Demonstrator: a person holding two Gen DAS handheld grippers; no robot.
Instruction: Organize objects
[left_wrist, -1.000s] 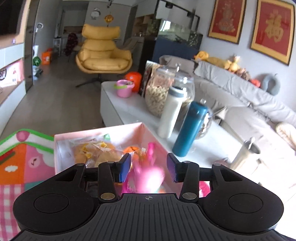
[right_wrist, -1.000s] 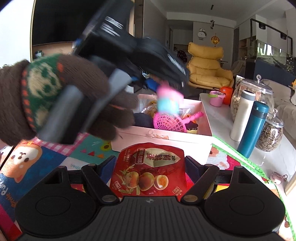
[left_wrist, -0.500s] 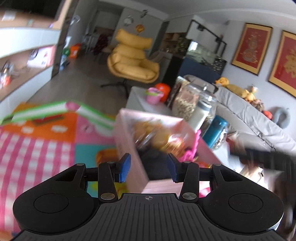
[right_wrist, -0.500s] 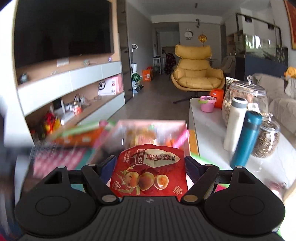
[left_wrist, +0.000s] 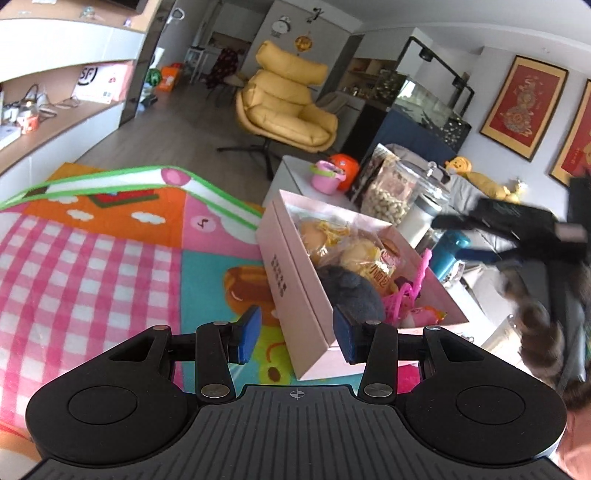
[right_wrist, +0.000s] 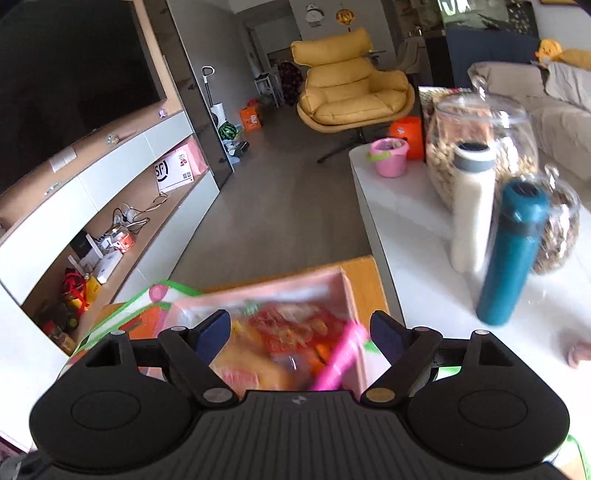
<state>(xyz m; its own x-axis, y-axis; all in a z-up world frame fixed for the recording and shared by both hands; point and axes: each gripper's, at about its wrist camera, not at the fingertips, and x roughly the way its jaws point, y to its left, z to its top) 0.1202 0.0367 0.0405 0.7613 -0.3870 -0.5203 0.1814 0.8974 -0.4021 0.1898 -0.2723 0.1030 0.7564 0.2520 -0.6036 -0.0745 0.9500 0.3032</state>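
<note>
The left tool (left_wrist: 295, 332) hangs over the near corner of the pink box (left_wrist: 295, 295), its jaws parted with nothing clasped — the box's near wall runs between the blue pads (left_wrist: 246, 334) without touching either. The box sits on the checked play mat (left_wrist: 92, 266), its far right side close to the white counter (right_wrist: 406, 221). Inside lie wrapped buns (left_wrist: 354, 254), a dark grey plush toy (left_wrist: 351, 291) and a pink plastic scoop (left_wrist: 417, 280).

The right tool (right_wrist: 299, 328) is released too; its jaws have just been opening, and they stand wide above the box with nothing between the pads. Directly below it, blurred, lies a red snack packet (right_wrist: 291, 328) on top of the box's contents.

On the counter, to the right of the box, a white bottle (right_wrist: 471, 206) and a teal bottle (right_wrist: 511, 254) stand upright close together, with glass jars (right_wrist: 480, 129) just behind and a small pink bucket (right_wrist: 389, 157) at the far end. Left of the box the mat is bare, and the wooden floor (right_wrist: 280, 206) runs clear to a yellow armchair (right_wrist: 351, 85) far off.
</note>
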